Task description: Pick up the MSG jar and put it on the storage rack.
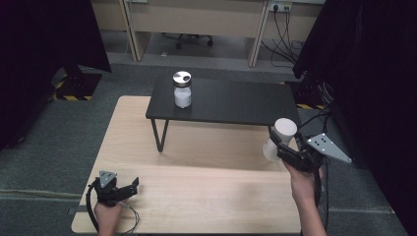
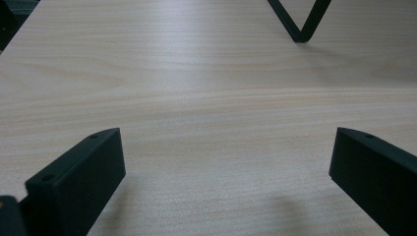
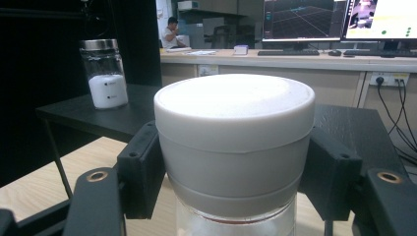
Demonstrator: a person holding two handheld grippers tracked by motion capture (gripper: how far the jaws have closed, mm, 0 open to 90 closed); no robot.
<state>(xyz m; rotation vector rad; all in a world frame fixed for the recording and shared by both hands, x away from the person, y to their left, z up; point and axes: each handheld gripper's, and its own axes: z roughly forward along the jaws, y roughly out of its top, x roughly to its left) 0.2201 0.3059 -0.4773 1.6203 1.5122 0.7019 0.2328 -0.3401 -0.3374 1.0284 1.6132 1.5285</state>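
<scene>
A white-lidded jar [image 3: 235,147] is sitting clamped between the jaws of the right gripper [image 1: 290,147], near the light wooden table's [image 1: 196,196] right edge. The left gripper [image 1: 118,189] is resting there, jaws spread wide, holding nothing.

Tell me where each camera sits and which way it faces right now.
High view: above the person's side, looking forward and down on the wooden table; both forearms show.
Left gripper view: on the left gripper, facing bare tabletop; open jaws.
Right gripper view: on the right gripper, clamping the white-lidded jar.
Shared: high and right gripper views show the steel-lidded jar on the black shelf.
</scene>
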